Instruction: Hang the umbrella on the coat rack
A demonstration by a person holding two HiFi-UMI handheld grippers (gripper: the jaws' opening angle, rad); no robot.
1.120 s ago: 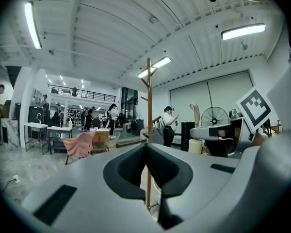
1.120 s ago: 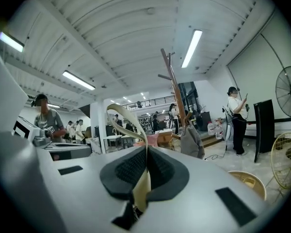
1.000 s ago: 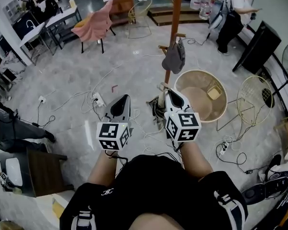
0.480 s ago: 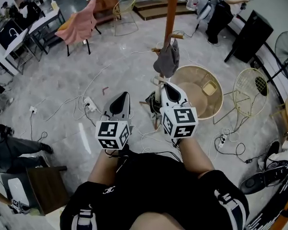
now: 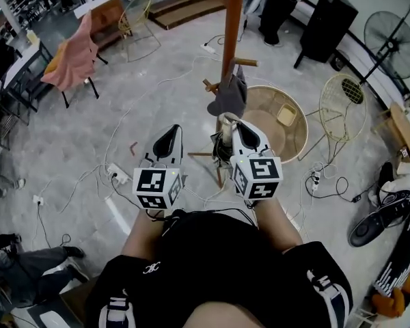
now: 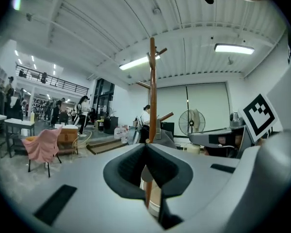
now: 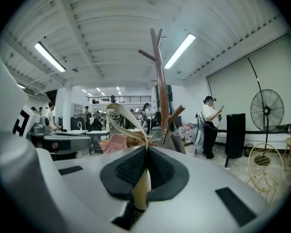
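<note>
The wooden coat rack stands just ahead of both grippers, with a grey cloth on one low peg. My right gripper is shut on the beige umbrella, near the pole's foot. In the right gripper view the jaws pinch the umbrella's beige strap, which loops up above them, and the rack rises beyond. My left gripper is shut with nothing in it, level with the right one. In the left gripper view the rack stands straight behind the jaws.
A round wicker chair sits right of the rack and a wire chair farther right. Cables and a power strip lie over the floor. A fan, a black box and a pink-draped chair stand around.
The person has stepped toward the coat rack, which now stands closer to both grippers. The grippers keep their pose, the right one still shut on the umbrella.
</note>
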